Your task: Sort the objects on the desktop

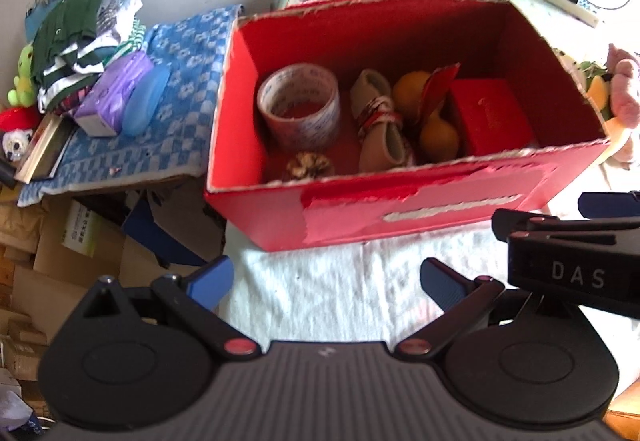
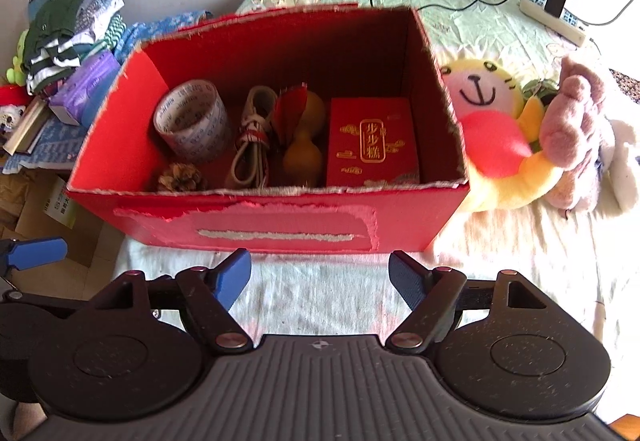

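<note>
A red cardboard box stands open on a white cloth. Inside lie a roll of clear tape, a bundled cable, a yellow gourd with a red tassel, a small red gift box and a pine cone. My left gripper is open and empty in front of the box. My right gripper is open and empty, also just before the box's near wall.
A blue checked cloth at the left carries folded clothes, a purple pack and a blue case. Plush toys lie right of the box. A power strip with a charger sits at the back right. Cardboard boxes are below left.
</note>
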The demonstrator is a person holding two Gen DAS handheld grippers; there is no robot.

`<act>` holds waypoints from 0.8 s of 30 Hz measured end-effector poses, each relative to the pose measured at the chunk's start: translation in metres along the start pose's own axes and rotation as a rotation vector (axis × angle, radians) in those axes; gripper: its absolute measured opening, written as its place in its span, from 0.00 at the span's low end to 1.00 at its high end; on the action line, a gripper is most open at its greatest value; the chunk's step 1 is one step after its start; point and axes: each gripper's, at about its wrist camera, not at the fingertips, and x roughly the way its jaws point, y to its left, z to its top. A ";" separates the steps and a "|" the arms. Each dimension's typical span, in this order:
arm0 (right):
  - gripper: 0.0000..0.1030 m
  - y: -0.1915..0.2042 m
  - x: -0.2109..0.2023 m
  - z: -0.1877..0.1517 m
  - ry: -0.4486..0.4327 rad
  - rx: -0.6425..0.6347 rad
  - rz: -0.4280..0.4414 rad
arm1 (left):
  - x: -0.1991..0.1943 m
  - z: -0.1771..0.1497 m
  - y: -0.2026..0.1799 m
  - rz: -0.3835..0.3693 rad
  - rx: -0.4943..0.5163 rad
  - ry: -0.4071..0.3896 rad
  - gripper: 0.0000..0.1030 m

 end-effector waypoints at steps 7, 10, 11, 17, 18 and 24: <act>0.76 -0.010 -0.020 0.018 -0.022 0.022 0.027 | -0.023 0.017 -0.008 -0.019 0.012 -0.046 0.97; 0.76 -0.009 -0.030 0.029 -0.053 0.010 0.026 | -0.031 0.029 -0.008 -0.023 0.017 -0.072 0.97; 0.76 -0.009 -0.032 0.034 -0.061 0.006 0.029 | -0.033 0.033 -0.009 -0.017 0.017 -0.083 0.97; 0.77 -0.005 -0.035 0.059 -0.115 -0.001 0.009 | -0.037 0.060 -0.009 0.004 0.005 -0.127 0.97; 0.78 -0.005 -0.033 0.062 -0.121 0.001 0.003 | -0.035 0.065 -0.008 0.004 -0.002 -0.126 0.97; 0.78 -0.006 -0.016 0.073 -0.110 0.016 -0.020 | -0.017 0.079 -0.007 0.029 -0.027 -0.138 0.98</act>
